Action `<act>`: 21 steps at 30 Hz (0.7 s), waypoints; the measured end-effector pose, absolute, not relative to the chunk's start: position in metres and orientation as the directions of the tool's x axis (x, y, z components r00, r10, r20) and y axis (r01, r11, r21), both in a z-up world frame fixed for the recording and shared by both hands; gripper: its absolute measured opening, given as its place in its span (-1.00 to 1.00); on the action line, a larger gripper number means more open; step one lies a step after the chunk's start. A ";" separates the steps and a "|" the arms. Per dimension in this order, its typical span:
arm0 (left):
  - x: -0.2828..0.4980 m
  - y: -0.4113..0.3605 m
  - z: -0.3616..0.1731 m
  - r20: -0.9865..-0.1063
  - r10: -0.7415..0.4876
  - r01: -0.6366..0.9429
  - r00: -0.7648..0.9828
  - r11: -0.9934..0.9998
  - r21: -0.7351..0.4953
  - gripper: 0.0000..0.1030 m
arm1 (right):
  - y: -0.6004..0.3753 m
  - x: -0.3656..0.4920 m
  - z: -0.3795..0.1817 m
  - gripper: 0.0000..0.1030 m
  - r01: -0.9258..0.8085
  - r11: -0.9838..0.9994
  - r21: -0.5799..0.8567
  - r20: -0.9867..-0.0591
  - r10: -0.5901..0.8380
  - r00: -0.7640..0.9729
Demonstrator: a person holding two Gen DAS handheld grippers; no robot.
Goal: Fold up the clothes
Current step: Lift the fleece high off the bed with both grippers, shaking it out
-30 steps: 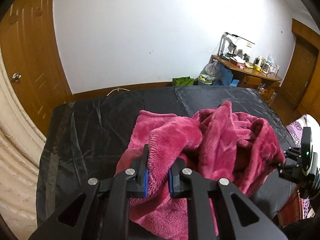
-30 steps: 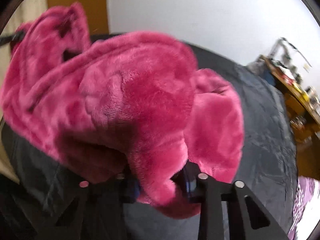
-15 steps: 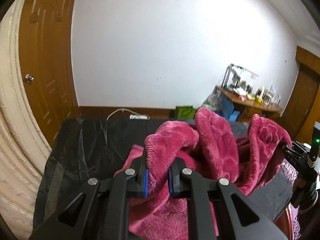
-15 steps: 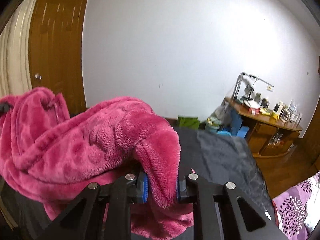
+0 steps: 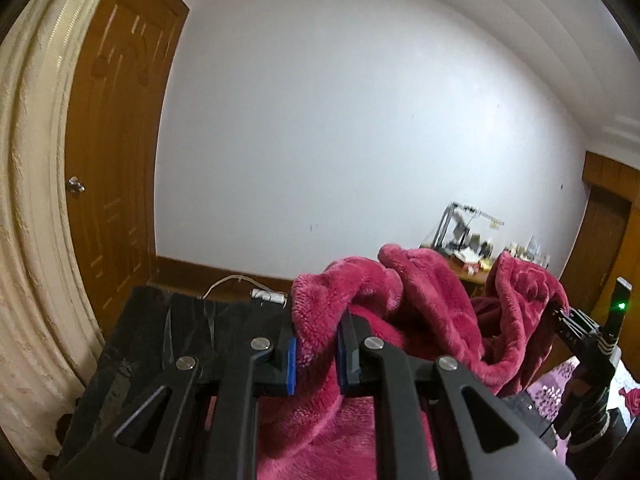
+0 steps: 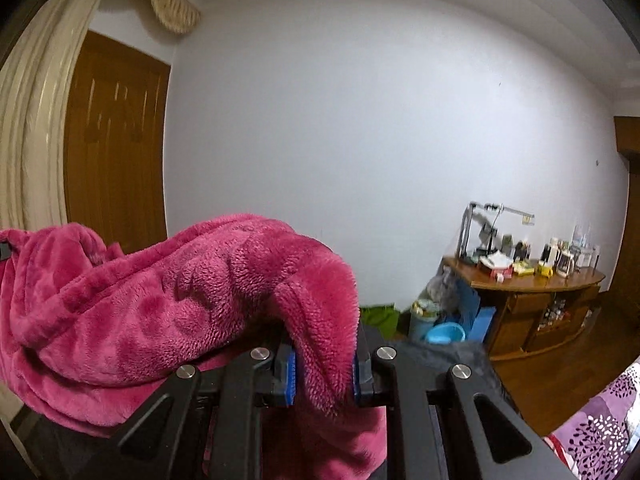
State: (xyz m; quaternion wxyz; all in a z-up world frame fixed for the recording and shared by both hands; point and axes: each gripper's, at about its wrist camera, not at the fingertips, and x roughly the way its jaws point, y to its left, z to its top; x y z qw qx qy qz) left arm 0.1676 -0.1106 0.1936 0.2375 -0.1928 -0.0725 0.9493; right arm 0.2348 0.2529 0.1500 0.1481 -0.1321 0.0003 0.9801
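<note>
A fluffy magenta fleece garment (image 5: 420,312) hangs bunched between my two grippers, lifted above the black-covered table (image 5: 168,328). My left gripper (image 5: 316,354) is shut on a thick fold of it. My right gripper (image 6: 323,366) is shut on another fold of the garment (image 6: 168,300), which drapes off to the left. The right gripper also shows at the right edge of the left wrist view (image 5: 576,332), gripping the cloth's far end. The lower part of the garment is hidden behind the gripper bodies.
A wooden door (image 5: 116,168) and cream curtain (image 5: 28,208) stand at the left. A cluttered wooden desk (image 6: 532,292) with a blue basin (image 6: 444,334) beside it stands at the right. A purple patterned bedspread (image 6: 600,428) lies at lower right. A white cable (image 5: 236,284) lies behind the table.
Both grippers have risen and tilted up, lifting the garment off the table. The views now show more wall and less table. Both grips stay shut.
</note>
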 end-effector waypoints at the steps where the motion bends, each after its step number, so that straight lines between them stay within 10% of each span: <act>1: 0.172 -0.113 0.198 -0.317 0.479 -0.423 -0.819 -0.876 -0.230 -0.69 | 0.251 0.239 0.156 -0.62 -0.293 -0.955 -0.034 -0.242 0.293 -0.925; 12: 0.228 -0.155 0.263 -0.092 0.430 -0.408 -0.898 -0.892 -0.194 -0.85 | 0.237 0.288 0.227 -0.62 -0.316 -0.949 0.010 -0.048 0.315 -0.948; 18: 0.221 -0.143 0.231 -0.227 0.454 -0.431 -0.862 -0.891 -0.144 -0.83 | 0.224 0.294 0.237 -0.62 -0.317 -0.948 -0.038 -0.020 0.317 -0.948; 21: 0.211 -0.131 0.199 -0.325 0.491 -0.468 -0.808 -0.871 -0.151 -0.33 | 0.230 0.295 0.242 -0.62 -0.325 -0.944 -0.057 0.001 0.326 -0.945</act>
